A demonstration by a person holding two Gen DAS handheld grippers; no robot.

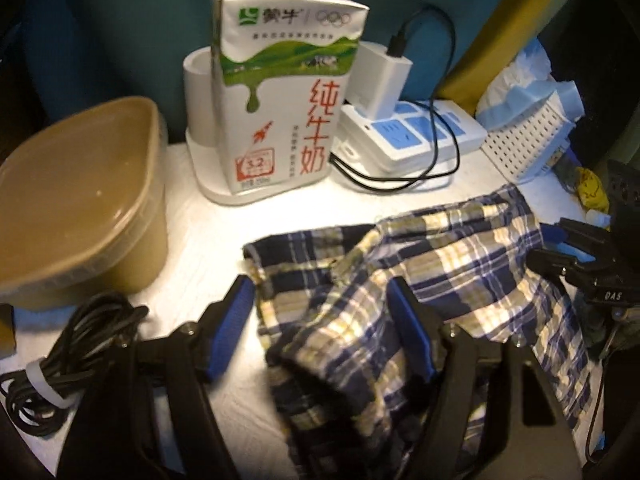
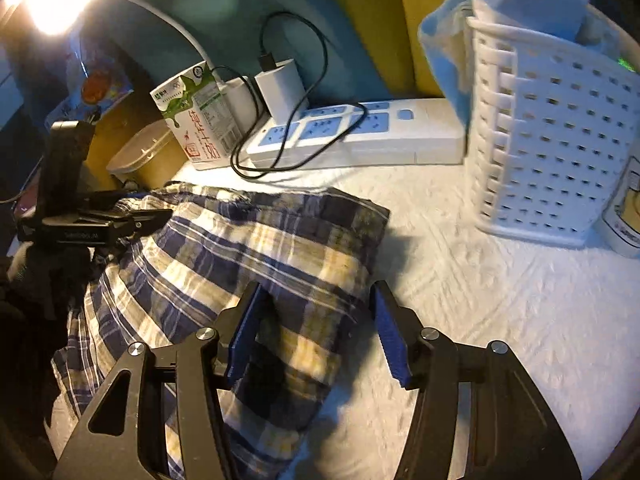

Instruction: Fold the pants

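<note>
The blue, white and yellow plaid pants (image 1: 420, 264) lie bunched on the white table (image 1: 208, 248). My left gripper (image 1: 326, 320) is open, its blue pads on either side of a raised fold of the cloth. In the right wrist view the pants (image 2: 248, 248) lie in a folded heap. My right gripper (image 2: 316, 328) is open over their near right corner, one pad above the cloth and the other beside its edge. The left gripper (image 2: 132, 216) shows at the far left of that view, over the pants. The right gripper (image 1: 568, 256) shows at the right edge of the left wrist view.
A milk carton (image 1: 276, 92) stands in a white holder at the back. A power strip (image 1: 416, 132) with a charger and black cable lies beside it. A brown lidded tub (image 1: 76, 204) sits at left, a coiled black cable (image 1: 68, 356) in front. A white perforated basket (image 2: 544, 136) stands at right.
</note>
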